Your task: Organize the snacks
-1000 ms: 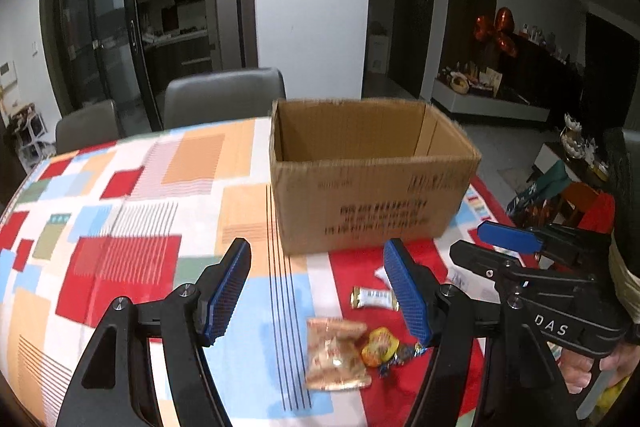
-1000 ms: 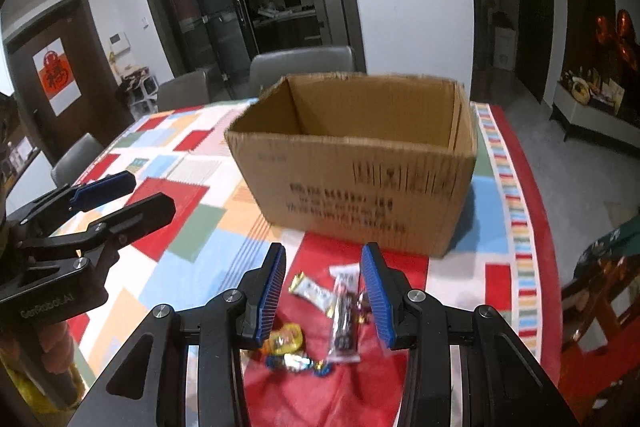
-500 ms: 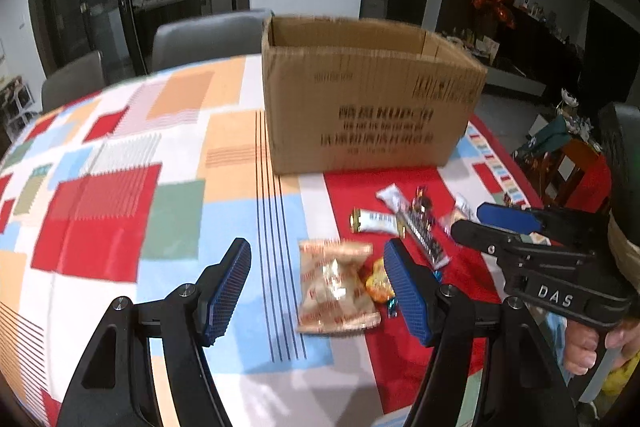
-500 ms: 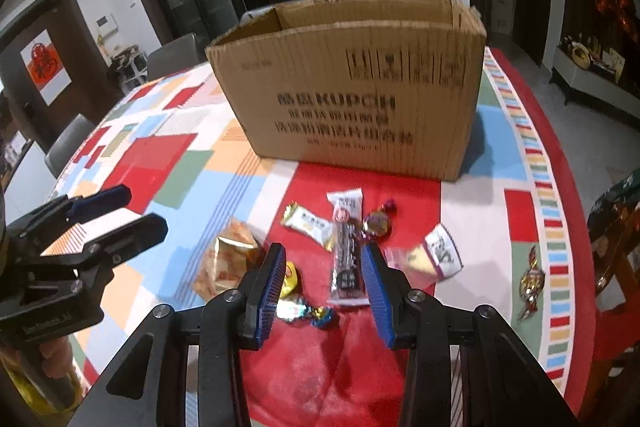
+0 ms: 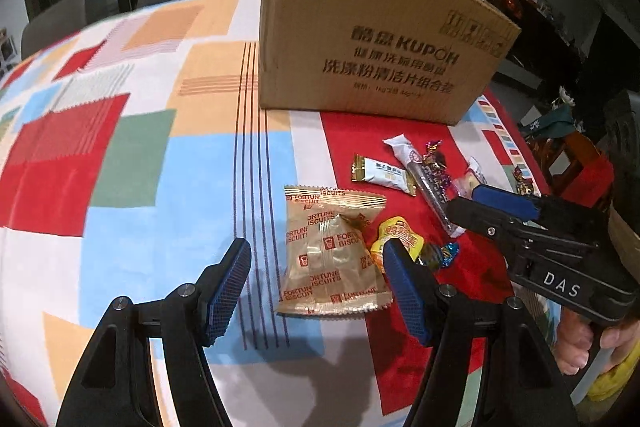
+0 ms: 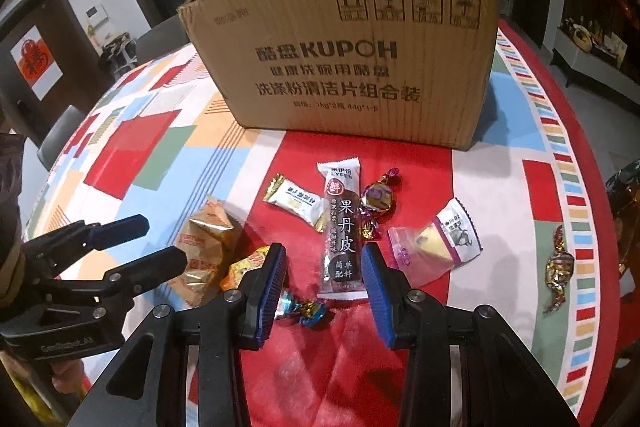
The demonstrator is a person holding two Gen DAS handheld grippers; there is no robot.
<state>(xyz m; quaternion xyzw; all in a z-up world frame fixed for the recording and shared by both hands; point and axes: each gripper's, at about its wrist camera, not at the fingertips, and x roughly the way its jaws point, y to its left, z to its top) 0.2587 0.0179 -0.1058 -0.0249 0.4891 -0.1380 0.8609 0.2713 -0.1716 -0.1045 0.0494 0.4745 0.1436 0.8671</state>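
Two grippers, left gripper [image 5: 316, 285] and right gripper [image 6: 324, 285], both spread wide and empty, poised over light, crinkly, probably slippery biscuit packet [image 5: 334, 255] and stiffer fruit-leather bar [image 6: 342, 231] before cardboard box [image 6: 352, 55]; best pinched mid-body.

Both tools are matte black plastic with ribbed blue pads and silver screws at the joints. The left tool [image 5: 316, 291] reads "GenRobot.AI" on its body, the right tool [image 6: 324, 287] "DAS" in white. Bare fingers [image 5: 576, 347] grip its handle.
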